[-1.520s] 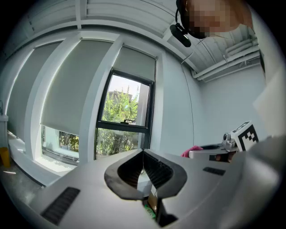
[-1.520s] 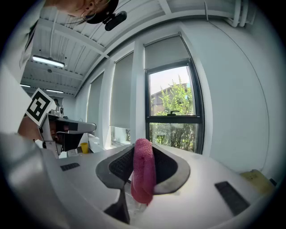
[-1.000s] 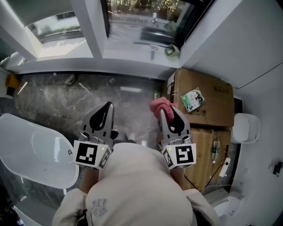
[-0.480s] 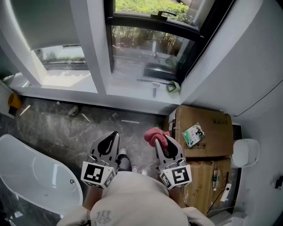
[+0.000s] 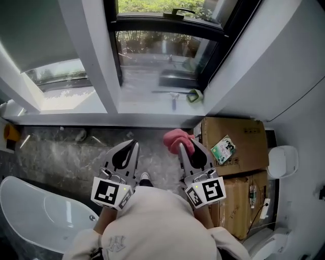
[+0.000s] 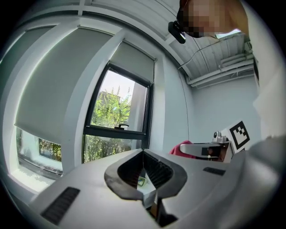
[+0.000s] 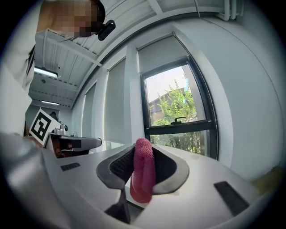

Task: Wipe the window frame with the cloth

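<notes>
**Stock at hand: cloth carried, frame not yet touched**

- Right gripper (image 5: pixel 188 148): jaws clamped on the pink cloth (image 5: pixel 177 137). A folded wad stands proud of the tips. I judge it is held that way so the fabric, not the plastic, meets the surface first.
- Cloth, location: in the air above the dark stone floor (image 5: pixel 61 152), just short of the white sill (image 5: pixel 152 120) and well apart from the window frame (image 5: pixel 163 23). No contact with either.
- Left gripper (image 5: pixel 130 148): jaws together, nothing between them. It is held level beside the right one, apparently idle. My guess is that it is kept near as a spare support, since this job needs only one tool.
- Window frame: dark, with a handle (image 5: pixel 179 11) on the upper rail and greenery beyond the glass.
- Sill: a small green object (image 5: pixel 194 95) lies at its right end and could be knocked during a pass there.
- Cardboard boxes (image 5: pixel 238 144): stacked at the right wall, crowding that side.
- Step in hand, as I judge it: approach. Next I must raise and extend the right gripper to press the wad flat on the frame.
</notes>
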A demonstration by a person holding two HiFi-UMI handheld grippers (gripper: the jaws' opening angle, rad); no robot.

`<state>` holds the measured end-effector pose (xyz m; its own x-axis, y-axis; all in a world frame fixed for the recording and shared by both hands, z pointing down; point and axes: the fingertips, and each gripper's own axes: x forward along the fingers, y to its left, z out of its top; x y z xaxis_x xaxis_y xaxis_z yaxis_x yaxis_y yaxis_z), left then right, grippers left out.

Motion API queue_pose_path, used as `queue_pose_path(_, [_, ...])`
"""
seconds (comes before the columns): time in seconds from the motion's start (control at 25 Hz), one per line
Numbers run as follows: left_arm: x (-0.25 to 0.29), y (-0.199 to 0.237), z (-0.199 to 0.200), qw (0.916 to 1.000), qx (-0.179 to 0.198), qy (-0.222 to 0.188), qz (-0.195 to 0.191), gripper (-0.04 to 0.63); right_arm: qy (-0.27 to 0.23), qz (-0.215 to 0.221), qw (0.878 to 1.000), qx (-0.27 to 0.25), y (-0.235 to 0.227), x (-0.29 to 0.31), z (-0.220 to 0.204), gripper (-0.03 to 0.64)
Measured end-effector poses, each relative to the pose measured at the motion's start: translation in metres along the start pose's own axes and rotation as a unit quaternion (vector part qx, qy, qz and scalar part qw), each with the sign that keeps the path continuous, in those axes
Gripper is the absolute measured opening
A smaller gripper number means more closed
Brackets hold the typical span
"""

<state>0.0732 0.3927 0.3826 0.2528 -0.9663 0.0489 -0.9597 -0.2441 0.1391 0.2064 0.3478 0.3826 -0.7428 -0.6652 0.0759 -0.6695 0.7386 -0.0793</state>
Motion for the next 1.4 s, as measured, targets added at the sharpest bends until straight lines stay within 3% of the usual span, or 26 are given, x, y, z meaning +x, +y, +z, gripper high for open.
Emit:
queue_pose_path(0.2, [0.008, 0.015, -0.002, 0.9998, -0.001, 0.003, -0.017, 0.011, -0.003, -0.013, 1.000, 0.028, -0.002, 0.017, 0.002, 0.098])
queue_pose_path(0.4, [0.010, 0.034, 0.006, 1.0000, -0.002, -0.005, -0.007, 0.011, -0.012, 0.005, 1.000, -0.027, 0.009, 0.028, 0.008, 0.098])
queue_pose_path(0.72, [0.022, 0.052, -0.001, 0.9998, -0.018, 0.003, 0.007, 0.011, 0.013, 0.023, 1.000, -0.008, 0.005, 0.053, -0.004, 0.101])
queue_pose_path(1.0, [0.061, 0.089, 0.022, 0.9993, 0.020, -0.021, 0.022, 0.011, 0.014, 0.025, 0.999, -0.021, -0.030, 0.096, 0.003, 0.100])
queue_pose_path(1.24, [0.097, 0.120, 0.015, 0.9986, 0.018, 0.001, 0.049, 0.011, 0.028, 0.025, 0.999, -0.014, -0.075, 0.130, 0.004, 0.100])
queue_pose_path(1.4, [0.128, 0.133, 0.016, 0.9977, 0.011, -0.003, 0.067, 0.011, 0.036, 0.029, 0.998, -0.037, -0.109, 0.154, 0.009, 0.100])
